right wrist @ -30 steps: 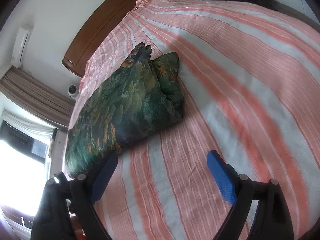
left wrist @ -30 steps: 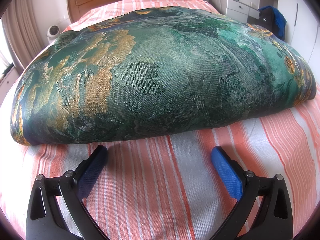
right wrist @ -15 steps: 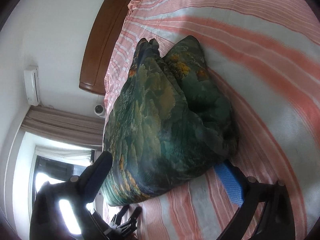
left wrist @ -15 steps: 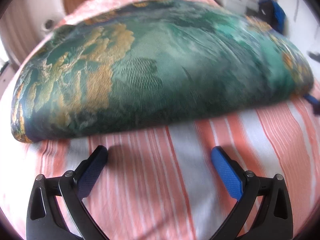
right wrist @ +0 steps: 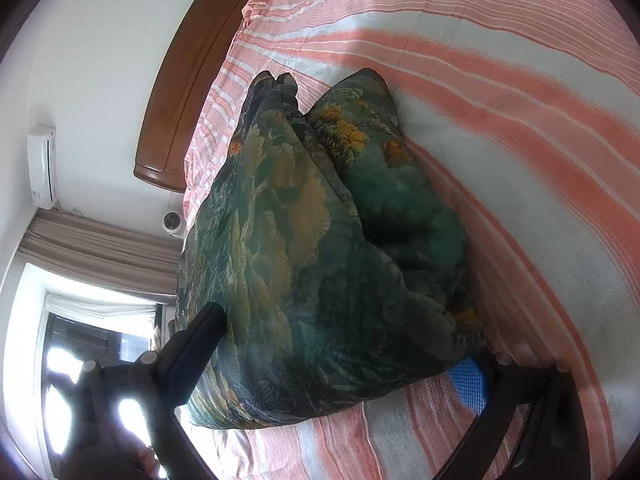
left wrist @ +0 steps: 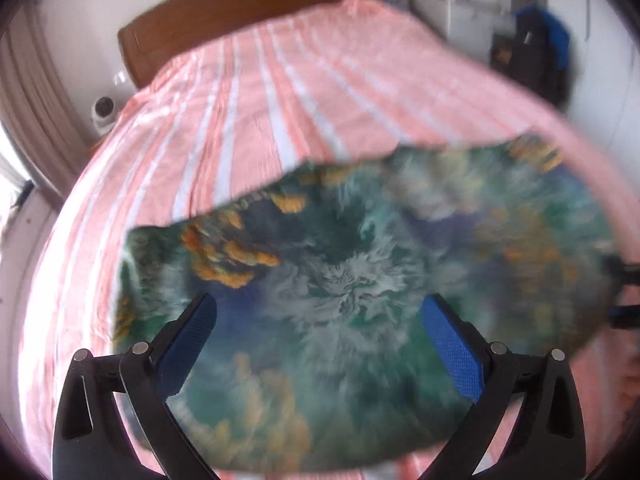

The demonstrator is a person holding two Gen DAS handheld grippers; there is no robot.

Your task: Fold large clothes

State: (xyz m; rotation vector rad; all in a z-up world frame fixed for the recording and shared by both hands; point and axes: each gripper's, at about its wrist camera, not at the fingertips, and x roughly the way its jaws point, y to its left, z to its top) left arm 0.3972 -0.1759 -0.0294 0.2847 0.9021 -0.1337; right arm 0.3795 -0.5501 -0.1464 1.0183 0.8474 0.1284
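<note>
Currently the left gripper (left wrist: 318,316) is hovering over the folded green garment (left wrist: 360,300), its blue-padded fingers (left wrist: 452,346) standing wide apart and holding nothing; this view is blurring heavily, so contact with the fabric cannot be told. The right gripper (right wrist: 344,352) is straddling the near end of the garment (right wrist: 320,240), jaws spread wide: one finger (right wrist: 196,344) is lying against the upper face of the bundle, while the blue pad (right wrist: 470,382) of the other is sitting on the bed beside and partly under the fabric's lower edge. Whether it is clamping yet cannot be told; the jaws are appearing open. Only the right wrist view is showing the bundle's thickness, with two stacked lobes and a deep crease running between them; the left wrist view is showing only a flat printed face. The garment is lying on the striped orange-and-white bedsheet (left wrist: 260,100), toward the side nearest the window (right wrist: 92,340). Bare sheet is stretching from the bundle's far edge to the wooden headboard (left wrist: 248,12), and broadly on the side away from the window (right wrist: 520,120). An air conditioner (right wrist: 42,164) is hanging on the wall above the curtain (right wrist: 96,248).
</note>
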